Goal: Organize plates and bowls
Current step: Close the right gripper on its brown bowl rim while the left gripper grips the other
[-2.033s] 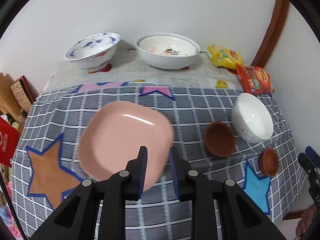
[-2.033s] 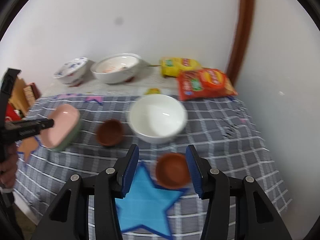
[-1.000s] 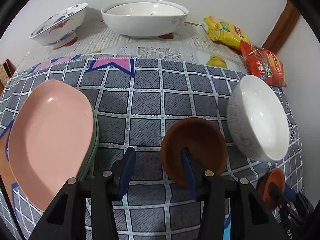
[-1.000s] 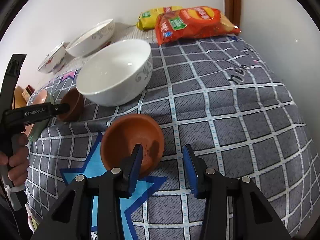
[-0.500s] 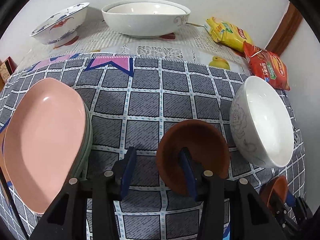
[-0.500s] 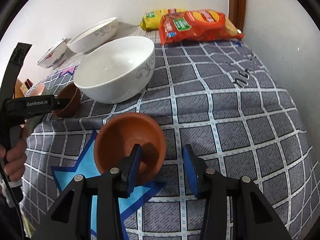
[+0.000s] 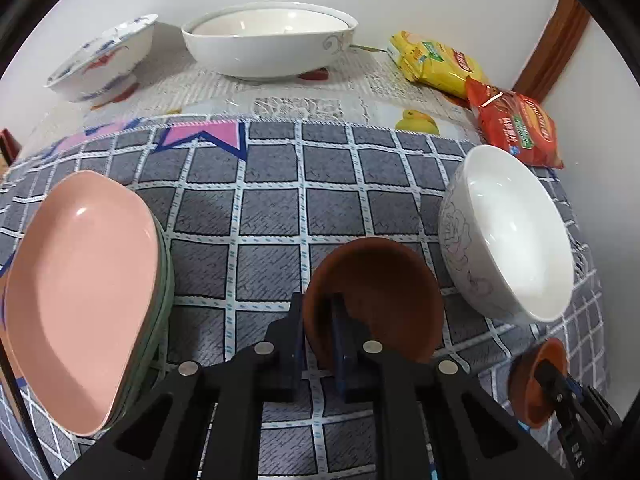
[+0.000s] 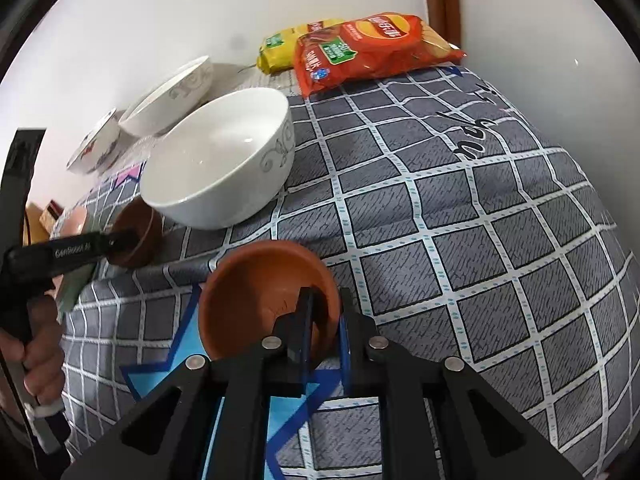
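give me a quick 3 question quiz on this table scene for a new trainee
1. True or false: the left gripper is shut on the rim of a brown bowl.
2. The pink plate lies on: A) a green plate, B) the white bowl, C) the red chip bag.
3. Fill in: the right gripper pinches a terracotta bowl by its ____.

Key: 1 true; 2 A; 3 rim.
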{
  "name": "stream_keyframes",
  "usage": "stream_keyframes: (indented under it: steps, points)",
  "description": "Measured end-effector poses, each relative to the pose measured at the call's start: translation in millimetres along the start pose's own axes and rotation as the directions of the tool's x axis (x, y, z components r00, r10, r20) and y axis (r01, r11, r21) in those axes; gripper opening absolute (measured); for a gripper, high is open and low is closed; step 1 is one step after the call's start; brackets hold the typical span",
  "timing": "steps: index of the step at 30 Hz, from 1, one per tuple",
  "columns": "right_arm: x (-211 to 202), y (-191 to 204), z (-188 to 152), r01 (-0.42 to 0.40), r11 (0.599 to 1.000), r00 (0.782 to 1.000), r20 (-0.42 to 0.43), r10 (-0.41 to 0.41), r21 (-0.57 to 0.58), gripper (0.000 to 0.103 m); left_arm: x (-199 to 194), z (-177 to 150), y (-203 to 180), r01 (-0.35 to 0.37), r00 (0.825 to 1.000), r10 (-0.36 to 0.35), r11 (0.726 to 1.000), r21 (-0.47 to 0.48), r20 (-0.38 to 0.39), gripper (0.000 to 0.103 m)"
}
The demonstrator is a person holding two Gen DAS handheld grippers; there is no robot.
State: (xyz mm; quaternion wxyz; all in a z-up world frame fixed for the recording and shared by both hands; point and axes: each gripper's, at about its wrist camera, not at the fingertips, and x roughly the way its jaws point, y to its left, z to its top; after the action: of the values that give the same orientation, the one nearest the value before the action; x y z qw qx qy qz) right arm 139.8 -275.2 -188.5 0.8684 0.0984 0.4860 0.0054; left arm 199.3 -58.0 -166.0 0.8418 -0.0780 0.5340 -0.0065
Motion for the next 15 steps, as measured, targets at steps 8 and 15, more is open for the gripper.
stream_keyframes:
  steps: [8, 15]
  points:
    - [-13.9, 5.7, -1.2, 0.009, 0.995, 1.000, 0.020, -0.011, 0.097, 0.008, -27.4, -0.7, 10.3, 0.061, 0.997, -0.064, 0.996, 0.057, 0.041, 0.008]
    - [-56.0, 12.5, 6.5, 0.032, 0.988, 0.995, 0.091, -0.046, 0.148, 0.008, -54.7, 20.8, 16.0, 0.085, 0.992, -0.094, 0.991, 0.107, 0.087, 0.008]
